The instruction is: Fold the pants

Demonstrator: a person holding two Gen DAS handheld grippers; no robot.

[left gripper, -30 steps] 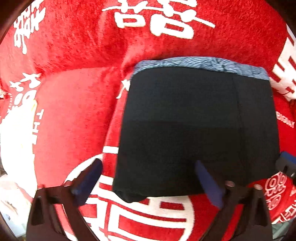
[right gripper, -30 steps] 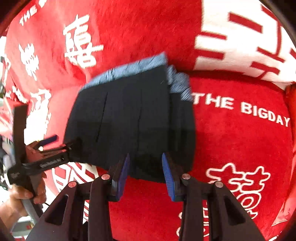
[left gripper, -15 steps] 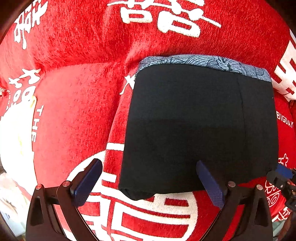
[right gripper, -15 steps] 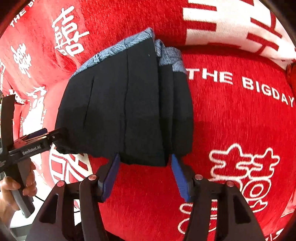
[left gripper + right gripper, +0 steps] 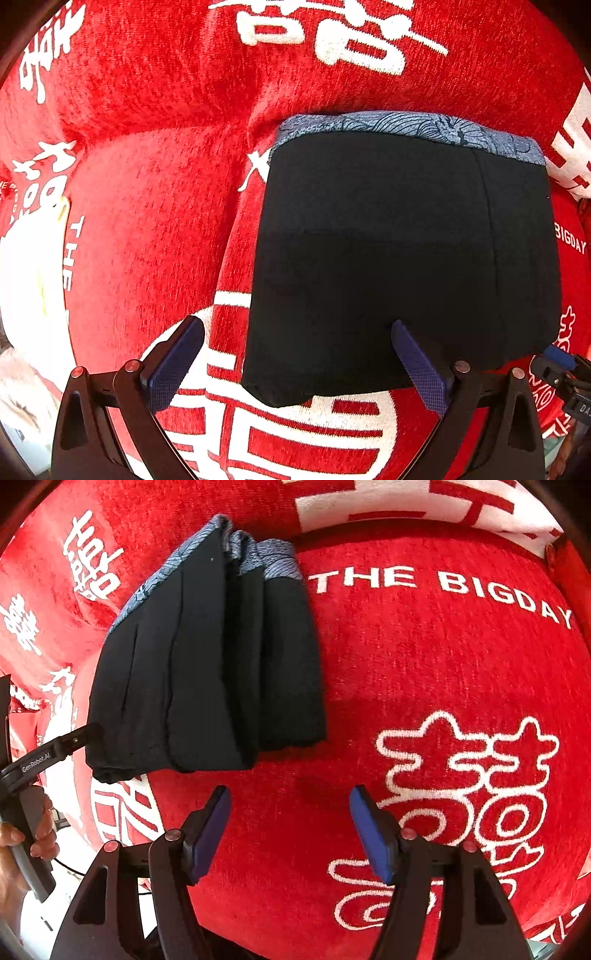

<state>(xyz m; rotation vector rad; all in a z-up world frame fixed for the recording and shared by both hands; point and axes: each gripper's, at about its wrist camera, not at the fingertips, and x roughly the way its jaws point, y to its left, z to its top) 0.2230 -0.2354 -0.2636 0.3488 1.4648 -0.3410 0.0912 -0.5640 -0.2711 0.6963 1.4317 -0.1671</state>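
Right wrist view alone shows the stacked layers of the folded black pants [image 5: 207,672] edge-on, lying on the red blanket [image 5: 443,672] ahead-left of the right gripper [image 5: 290,830], whose jaws gape wide, holding nothing. Left wrist view shows the flat top panel with its blue patterned waistband [image 5: 406,127] farthest away. The left gripper [image 5: 295,363] spreads wide and empty, its right finger over the pants' near edge.

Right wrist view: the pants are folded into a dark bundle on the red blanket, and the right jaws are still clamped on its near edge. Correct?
Not quite. The pants do lie folded in a dark bundle on the red blanket, but the right gripper is not clamped on them: its jaws stand open and apart from the near edge, over bare blanket. The right wrist view shows this.
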